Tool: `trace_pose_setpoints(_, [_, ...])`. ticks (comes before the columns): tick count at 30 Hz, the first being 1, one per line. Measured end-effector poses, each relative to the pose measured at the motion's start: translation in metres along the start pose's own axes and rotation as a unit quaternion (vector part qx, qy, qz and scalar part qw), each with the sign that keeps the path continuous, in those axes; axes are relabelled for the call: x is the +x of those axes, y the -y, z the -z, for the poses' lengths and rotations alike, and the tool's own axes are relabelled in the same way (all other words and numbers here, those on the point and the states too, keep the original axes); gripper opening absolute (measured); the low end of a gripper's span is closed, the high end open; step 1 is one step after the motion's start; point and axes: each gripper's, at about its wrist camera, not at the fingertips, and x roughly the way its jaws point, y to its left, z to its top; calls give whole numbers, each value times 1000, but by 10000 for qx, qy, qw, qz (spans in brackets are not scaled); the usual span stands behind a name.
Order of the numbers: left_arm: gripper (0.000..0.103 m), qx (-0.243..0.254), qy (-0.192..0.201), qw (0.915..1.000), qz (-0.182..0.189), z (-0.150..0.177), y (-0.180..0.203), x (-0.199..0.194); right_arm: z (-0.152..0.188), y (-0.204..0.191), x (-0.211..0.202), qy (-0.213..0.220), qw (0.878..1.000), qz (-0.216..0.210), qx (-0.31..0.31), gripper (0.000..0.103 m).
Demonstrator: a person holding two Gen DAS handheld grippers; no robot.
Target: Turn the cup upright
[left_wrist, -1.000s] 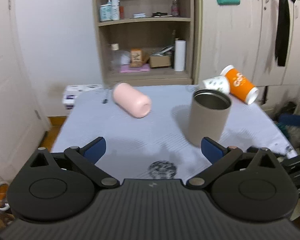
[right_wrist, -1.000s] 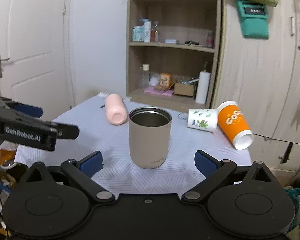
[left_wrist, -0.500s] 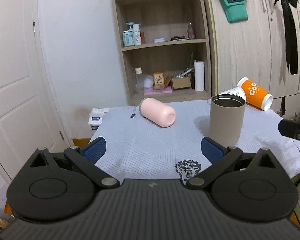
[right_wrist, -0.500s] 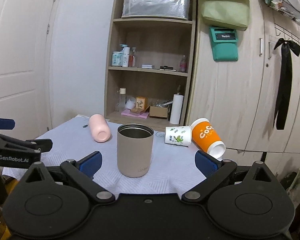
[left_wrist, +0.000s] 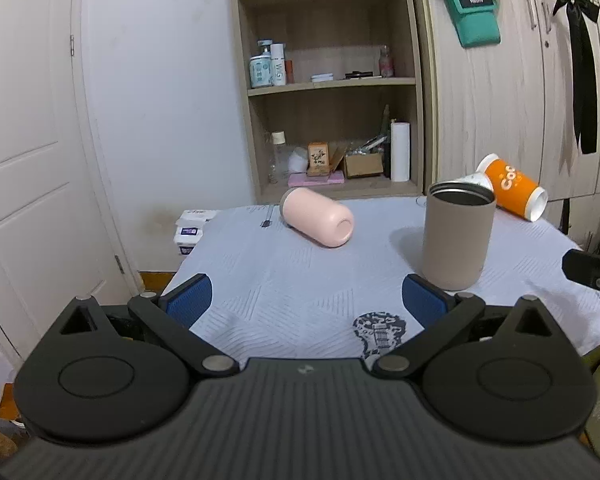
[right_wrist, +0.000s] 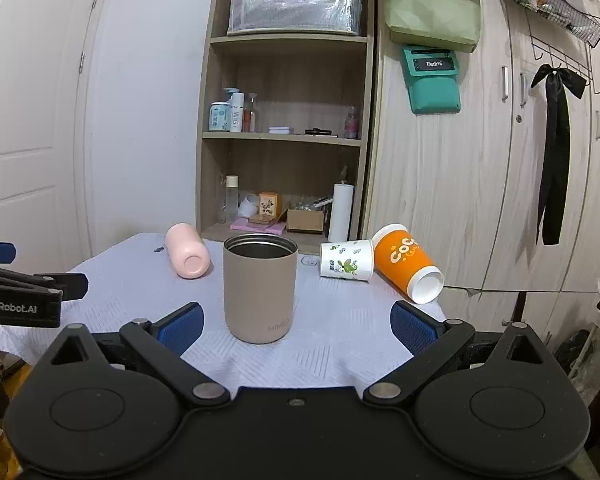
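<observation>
Left gripper (left_wrist: 306,300): is being held wide apart above the near edge of the desk, nothing between its blue pads.
Right gripper (right_wrist: 296,324): is being held spread wide, empty, with the beige tumbler just beyond its pads.
Beige tumbler (right_wrist: 260,288): is standing upright on the desk, mouth open to the top.
Pink cup (left_wrist: 318,218): is lying on its side further back, well apart from the tumbler.
Floral paper cup (right_wrist: 346,260): is lying on its side, touching the orange cup.
Orange cup (right_wrist: 408,262): is lying tilted at the far right edge.
Desk (right_wrist: 340,344): is being covered by a pale patterned cloth.
</observation>
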Motion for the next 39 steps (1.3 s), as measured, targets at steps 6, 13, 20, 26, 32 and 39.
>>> trace_pose_setpoints(6, [103, -54, -39, 10000, 3, 2, -2, 2, 2, -1, -1, -13, 9999, 71, -74, 101])
trace_pose_setpoints(13, [103, -14, -88, 10000, -30, 3, -1, 5, 1, -3, -2, 22, 9998, 156, -81, 101])
trace_pose_setpoints(20, [103, -21, -115, 9999, -73, 6, -2, 7, 0, -5, -2, 21, 9998, 172, -53, 101])
trace_pose_setpoints(26, [103, -68, -120, 9997, -216, 7, -4, 12, -1, -3, 2, 2, 9998, 162, 116, 101])
trace_pose_setpoints(32, [103, -72, -122, 9995, -298, 8, -5, 12, 0, -1, 3, 17, 9994, 213, 261, 101])
trace_pose_setpoints(39, [103, -88, -127, 9994, -322, 8, -5, 12, 1, 1, 3, 55, 9987, 306, 399, 101])
